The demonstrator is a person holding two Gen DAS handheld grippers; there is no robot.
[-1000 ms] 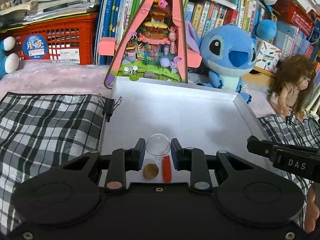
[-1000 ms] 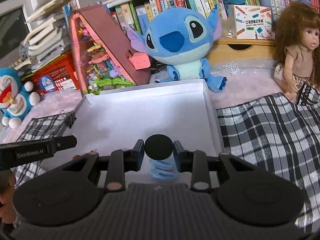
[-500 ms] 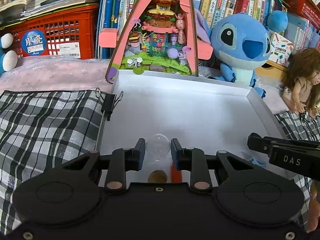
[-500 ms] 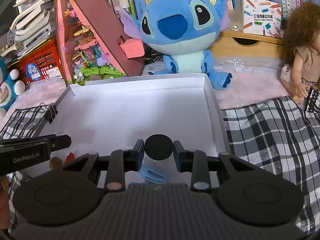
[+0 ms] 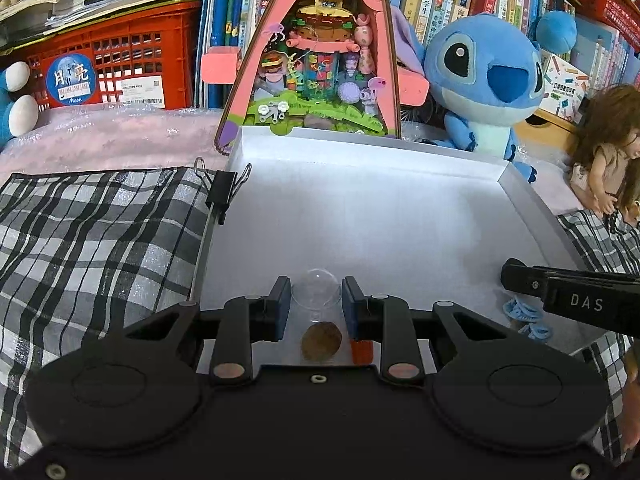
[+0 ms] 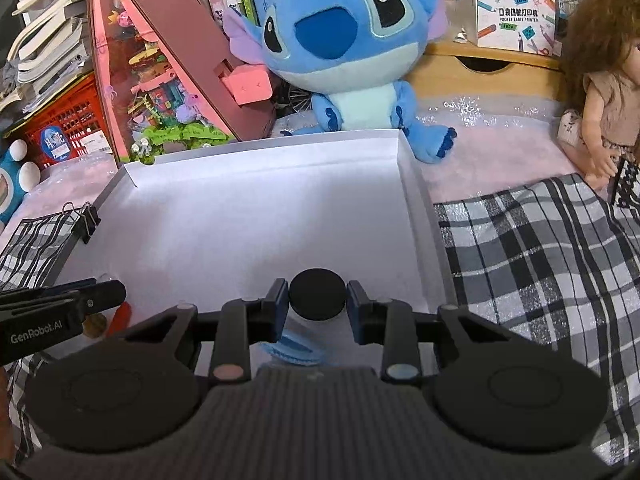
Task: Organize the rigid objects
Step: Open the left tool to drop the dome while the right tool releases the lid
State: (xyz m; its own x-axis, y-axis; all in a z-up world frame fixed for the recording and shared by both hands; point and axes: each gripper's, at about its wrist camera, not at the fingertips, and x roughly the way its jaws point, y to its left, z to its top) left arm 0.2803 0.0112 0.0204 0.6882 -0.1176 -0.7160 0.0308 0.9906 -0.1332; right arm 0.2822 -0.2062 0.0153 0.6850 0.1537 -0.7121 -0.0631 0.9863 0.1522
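White tray (image 5: 400,216): lying ahead of both fingers, on plaid cloth (image 5: 92,232).
Left gripper (image 5: 316,300): gripping clear dome (image 5: 316,290).
Right gripper (image 6: 317,302): gripping black disc (image 6: 317,294), probably a lid.
Writing: "DAS", "GenRobot.AI", crate (image 5: 120,64) sticker "Moon".

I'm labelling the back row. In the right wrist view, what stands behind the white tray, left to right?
Red crate → pink triangular toy house → blue plush → label printer box → doll.
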